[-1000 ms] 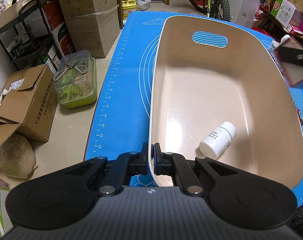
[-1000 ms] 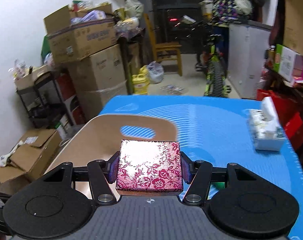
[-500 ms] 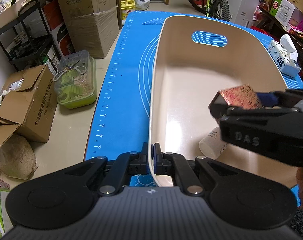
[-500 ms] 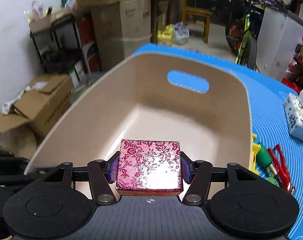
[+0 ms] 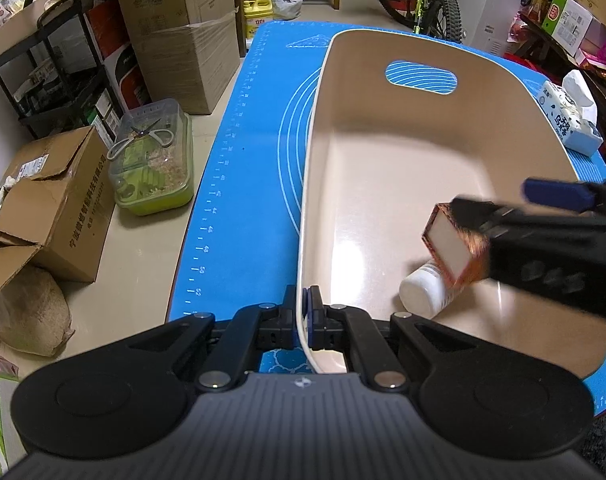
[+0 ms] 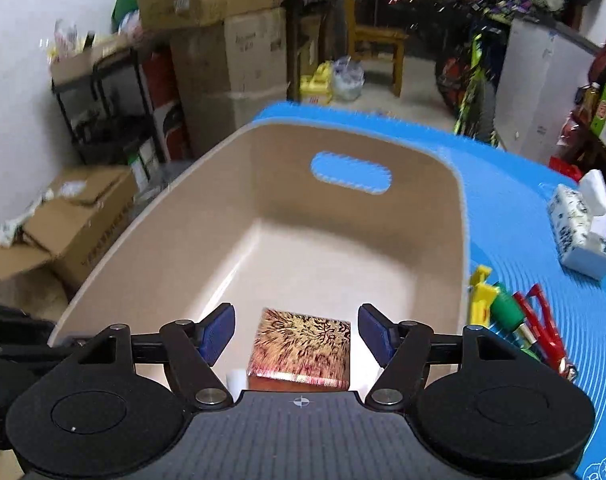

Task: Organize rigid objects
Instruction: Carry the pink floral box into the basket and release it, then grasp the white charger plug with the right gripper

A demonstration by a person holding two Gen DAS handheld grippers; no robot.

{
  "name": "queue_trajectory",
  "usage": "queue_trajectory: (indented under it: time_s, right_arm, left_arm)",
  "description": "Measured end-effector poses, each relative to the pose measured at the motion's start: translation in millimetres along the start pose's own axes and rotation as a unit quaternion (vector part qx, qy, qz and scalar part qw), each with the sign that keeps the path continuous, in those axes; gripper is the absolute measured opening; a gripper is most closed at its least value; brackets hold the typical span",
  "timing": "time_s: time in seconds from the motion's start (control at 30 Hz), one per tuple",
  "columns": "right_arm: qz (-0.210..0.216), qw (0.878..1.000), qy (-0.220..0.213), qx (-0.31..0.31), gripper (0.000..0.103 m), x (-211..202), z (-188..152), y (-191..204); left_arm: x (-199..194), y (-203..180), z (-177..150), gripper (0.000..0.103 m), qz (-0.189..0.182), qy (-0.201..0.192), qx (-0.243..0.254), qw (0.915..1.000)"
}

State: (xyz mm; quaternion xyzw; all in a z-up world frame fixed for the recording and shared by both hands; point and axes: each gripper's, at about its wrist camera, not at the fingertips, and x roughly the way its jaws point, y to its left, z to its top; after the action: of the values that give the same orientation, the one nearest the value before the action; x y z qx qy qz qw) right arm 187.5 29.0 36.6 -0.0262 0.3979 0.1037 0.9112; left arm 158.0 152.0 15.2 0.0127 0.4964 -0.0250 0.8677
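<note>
Blue worktop mat (image 5: 259, 128) carries beige bin (image 5: 383, 184). Left tool (image 5: 303, 320) clamped on bin's near rim. Right tool (image 6: 297, 334) spread wide; floral box (image 6: 301, 346) loose between fingers, over white bottle (image 5: 421, 290), lower centre.

A table covered by a blue mat (image 5: 255, 168) is seen. On the mat a beige bin (image 5: 383, 128) is set. To its right, a tissue pack (image 6: 579, 232) and a cluster of what may be clips and small tools (image 6: 515, 320), blurred, are laid.
</note>
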Motion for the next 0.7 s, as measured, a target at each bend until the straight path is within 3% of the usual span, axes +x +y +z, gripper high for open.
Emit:
queue_trajectory:
  time_s: [0.37, 0.7]
  right_arm:
    - [-0.028, 0.996, -0.069, 0.052, 0.078, -56, -2, -60]
    - [-0.090, 0.991, -0.043, 0.090, 0.078, -56, -46, -123]
  left_arm:
    - [0, -1, -1, 0.006, 0.001, 0.001, 0.002, 1.0000]
    - [0, 0, -2, 0.006, 0.001, 0.000, 0.005, 1.0000]
